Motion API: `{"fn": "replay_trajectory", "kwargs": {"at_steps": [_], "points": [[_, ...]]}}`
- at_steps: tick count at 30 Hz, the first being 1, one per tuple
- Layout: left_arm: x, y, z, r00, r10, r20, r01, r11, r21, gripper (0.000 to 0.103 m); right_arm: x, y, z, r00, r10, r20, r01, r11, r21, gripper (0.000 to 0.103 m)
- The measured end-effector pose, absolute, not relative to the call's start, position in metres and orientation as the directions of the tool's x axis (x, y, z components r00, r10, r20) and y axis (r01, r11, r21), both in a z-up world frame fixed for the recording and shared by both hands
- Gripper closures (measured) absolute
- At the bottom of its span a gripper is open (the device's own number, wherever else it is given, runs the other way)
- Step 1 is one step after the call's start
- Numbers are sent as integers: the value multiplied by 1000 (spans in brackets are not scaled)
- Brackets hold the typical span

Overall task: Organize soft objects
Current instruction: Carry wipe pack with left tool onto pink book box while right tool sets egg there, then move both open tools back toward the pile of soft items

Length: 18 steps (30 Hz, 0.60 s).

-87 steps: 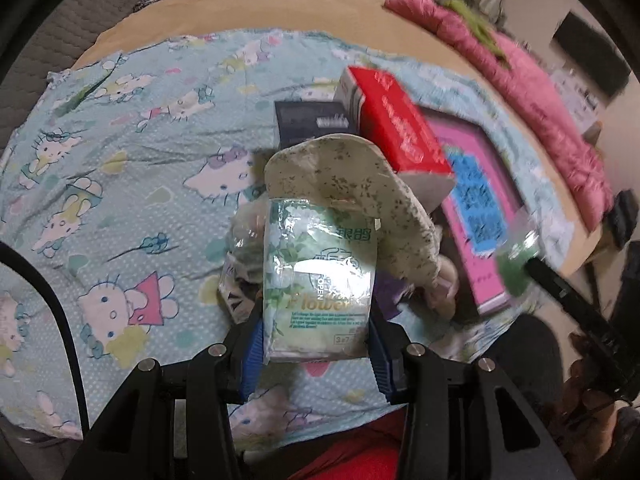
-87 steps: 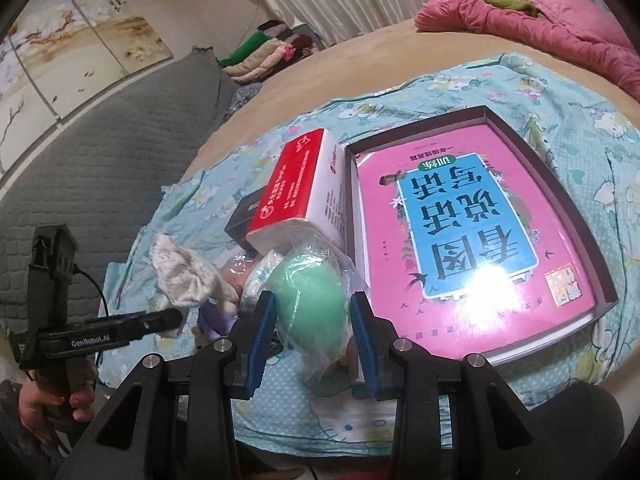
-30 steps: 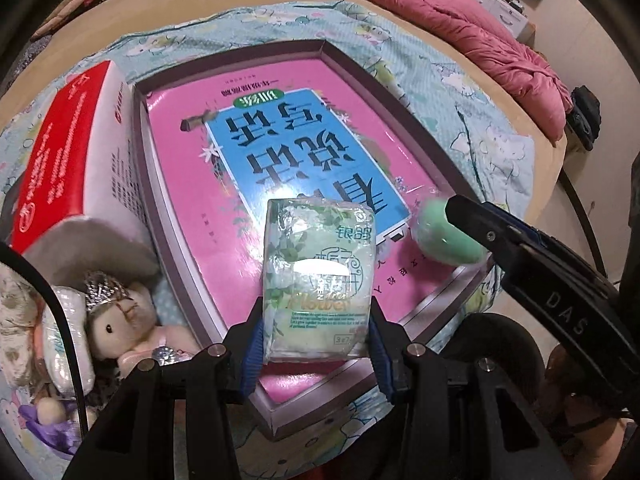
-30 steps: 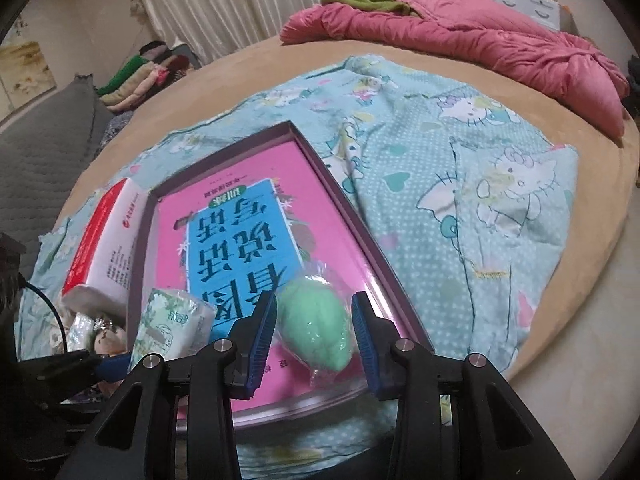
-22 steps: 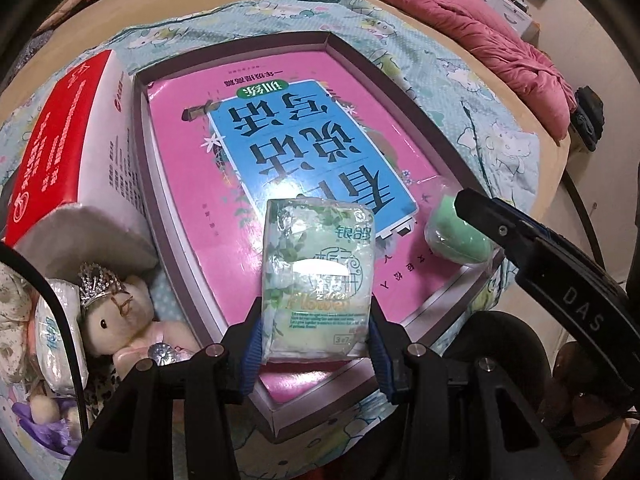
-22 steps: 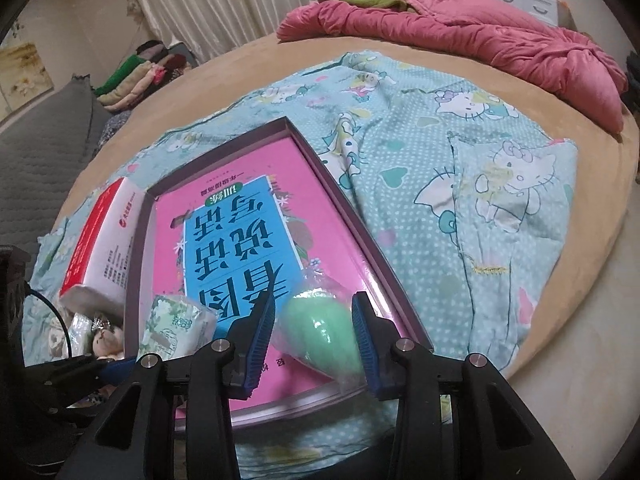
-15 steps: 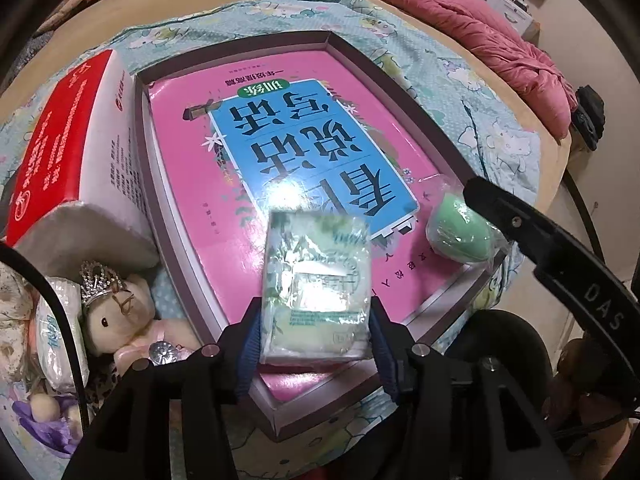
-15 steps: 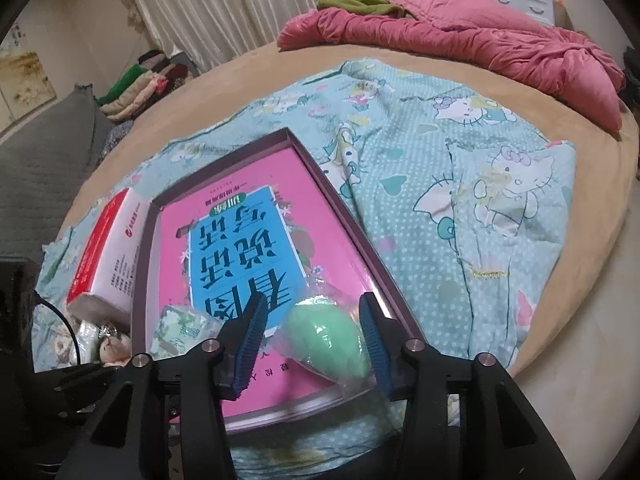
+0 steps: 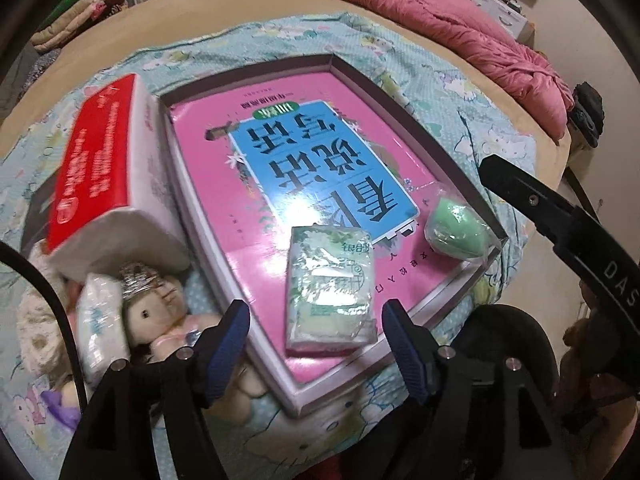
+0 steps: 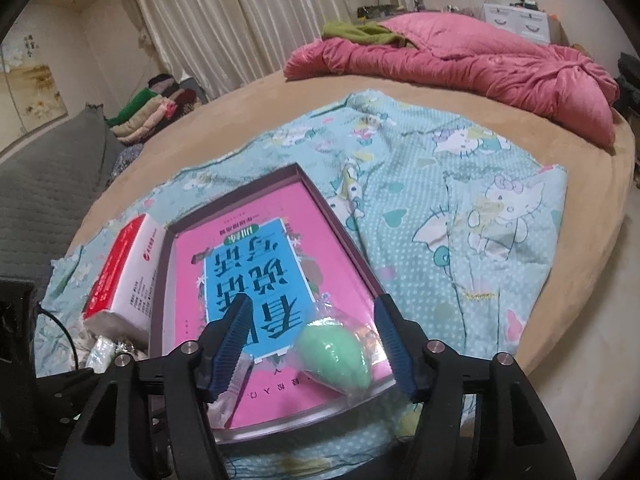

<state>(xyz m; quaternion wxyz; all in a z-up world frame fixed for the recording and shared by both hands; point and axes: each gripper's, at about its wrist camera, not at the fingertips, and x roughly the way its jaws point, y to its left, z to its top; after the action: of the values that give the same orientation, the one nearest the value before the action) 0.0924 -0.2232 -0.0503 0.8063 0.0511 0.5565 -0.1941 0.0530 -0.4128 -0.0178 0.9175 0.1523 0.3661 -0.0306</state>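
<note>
A green-and-white tissue pack [image 9: 330,288] lies flat in the pink shallow box [image 9: 456,160], near its front edge. My left gripper [image 9: 316,332] is open, its jaws wide on either side of the pack and apart from it. A green egg-shaped sponge in clear wrap [image 9: 458,228] lies in the box's front right corner; it also shows in the right wrist view [image 10: 336,354]. My right gripper [image 10: 316,336] is open, its jaws spread around the sponge without touching it. The pink box [image 10: 332,208] lies on a blue cartoon-print cloth.
A red-and-white tissue box [image 9: 100,184] stands left of the pink box. A doll with a crown [image 9: 156,308], a small white pack [image 9: 98,320] and other soft items are heaped at the front left. A pink quilt [image 10: 460,60] lies at the bed's far edge.
Both grippers have opened. The tissue pack and the green sponge were let go and now lie in the pink box. Both grippers have drawn back a little.
</note>
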Motion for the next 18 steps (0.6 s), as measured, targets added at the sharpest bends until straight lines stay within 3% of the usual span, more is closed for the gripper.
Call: {"fn": "replay_trajectory", "kwargs": {"at_steps": [18], "points": [[64,-152,11,482,-194,-855,276,959,-62,27,38,-353,25,766,151,-624,18,967,256,29]]}}
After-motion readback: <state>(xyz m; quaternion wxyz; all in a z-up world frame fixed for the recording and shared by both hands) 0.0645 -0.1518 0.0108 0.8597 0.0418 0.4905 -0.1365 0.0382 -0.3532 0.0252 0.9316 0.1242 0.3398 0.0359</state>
